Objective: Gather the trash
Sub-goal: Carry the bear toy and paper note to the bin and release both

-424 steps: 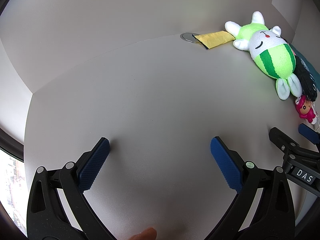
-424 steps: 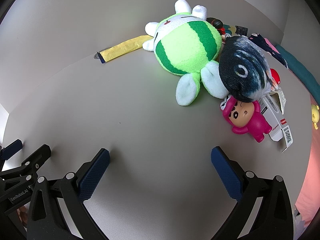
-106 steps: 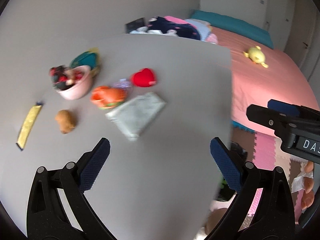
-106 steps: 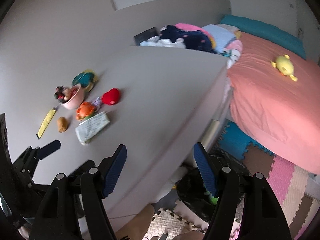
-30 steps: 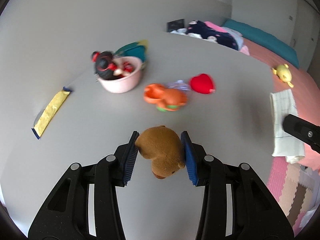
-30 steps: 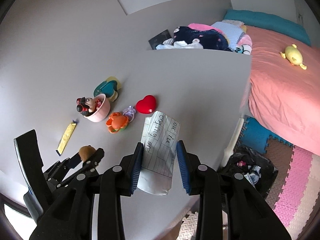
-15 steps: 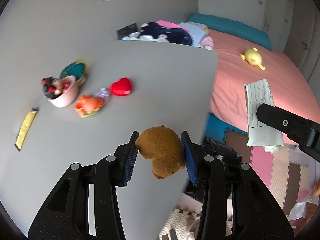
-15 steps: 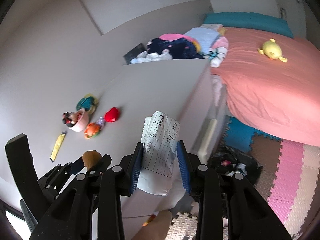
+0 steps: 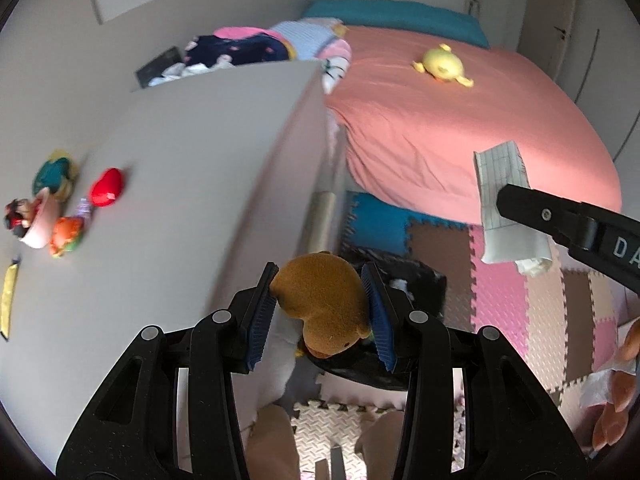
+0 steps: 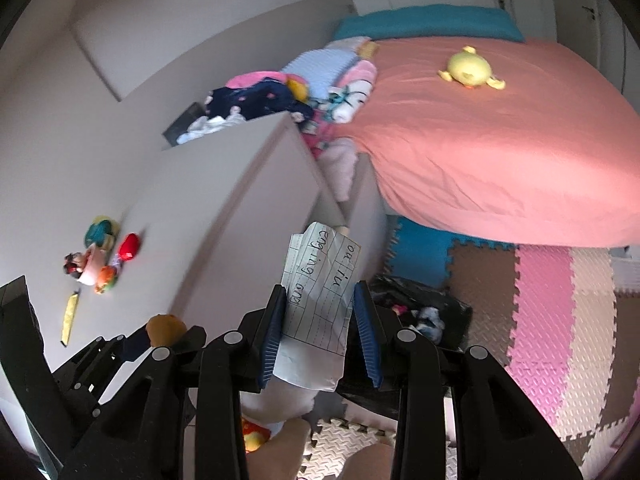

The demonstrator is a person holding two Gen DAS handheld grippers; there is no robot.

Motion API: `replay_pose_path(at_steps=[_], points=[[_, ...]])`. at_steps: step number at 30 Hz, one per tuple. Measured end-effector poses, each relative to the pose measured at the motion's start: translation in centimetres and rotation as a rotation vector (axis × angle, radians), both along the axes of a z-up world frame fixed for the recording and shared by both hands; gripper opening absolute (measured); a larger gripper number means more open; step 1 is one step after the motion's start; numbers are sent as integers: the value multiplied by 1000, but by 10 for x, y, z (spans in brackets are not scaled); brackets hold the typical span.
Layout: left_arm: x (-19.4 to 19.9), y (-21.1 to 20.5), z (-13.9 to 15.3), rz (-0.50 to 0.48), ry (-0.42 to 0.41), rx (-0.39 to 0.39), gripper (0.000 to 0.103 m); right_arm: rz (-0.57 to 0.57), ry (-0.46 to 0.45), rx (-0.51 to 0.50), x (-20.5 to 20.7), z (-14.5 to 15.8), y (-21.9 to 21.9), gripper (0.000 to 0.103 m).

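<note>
Two pieces of trash, a brown lump (image 9: 324, 304) in the left gripper (image 9: 320, 312) and folded paper (image 10: 320, 320) in the right gripper (image 10: 318, 334), are held clamped above the black bin (image 10: 424, 312) at lower centre, apparently for dropping.

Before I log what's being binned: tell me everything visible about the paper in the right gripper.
The folded paper is white, ruled into a grid, with dark handwriting on its upper part. It is creased and bulges at its lower end. It stands roughly upright, clamped between the right gripper's blue pads, held in the air above the foam floor mats, with a black trash bag just behind it.
</note>
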State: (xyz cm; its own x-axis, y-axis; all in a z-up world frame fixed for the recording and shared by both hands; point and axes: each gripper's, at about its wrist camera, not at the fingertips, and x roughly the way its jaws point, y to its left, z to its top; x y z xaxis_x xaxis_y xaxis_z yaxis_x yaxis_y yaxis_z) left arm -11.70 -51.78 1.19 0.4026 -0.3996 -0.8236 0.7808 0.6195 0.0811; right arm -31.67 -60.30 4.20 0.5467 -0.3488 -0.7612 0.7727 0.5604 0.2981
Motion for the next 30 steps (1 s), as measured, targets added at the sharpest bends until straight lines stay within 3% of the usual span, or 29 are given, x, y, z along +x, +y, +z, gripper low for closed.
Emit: replay_pose_path(at_steps=[4,6,7,8,10,20,30], points=[[-6,-12,-11,-19,9,23,43,-11,24,12,-4,-11,-8,37],[-8,-16,-15,-30,21,29,50,-13,48,8,-4,-15,-10,39],[-9,-18,-16,-37,24,39,78,-19,69,2,-2,-16,-10,46],[-10,-20,-18,-40,14,55,97,-38,91,-14,-2,-16,-10,62],[-14,-19,-16,-25,-66,62,97,-89,105,-64,-6,-14,-8,77],[2,-3,-13,17,-25,37,97,-87,97,-63,-6,-15,-5,78],[16,17,-9,39,-5,8,97,-13,83,-55,18,-13,6,80]])
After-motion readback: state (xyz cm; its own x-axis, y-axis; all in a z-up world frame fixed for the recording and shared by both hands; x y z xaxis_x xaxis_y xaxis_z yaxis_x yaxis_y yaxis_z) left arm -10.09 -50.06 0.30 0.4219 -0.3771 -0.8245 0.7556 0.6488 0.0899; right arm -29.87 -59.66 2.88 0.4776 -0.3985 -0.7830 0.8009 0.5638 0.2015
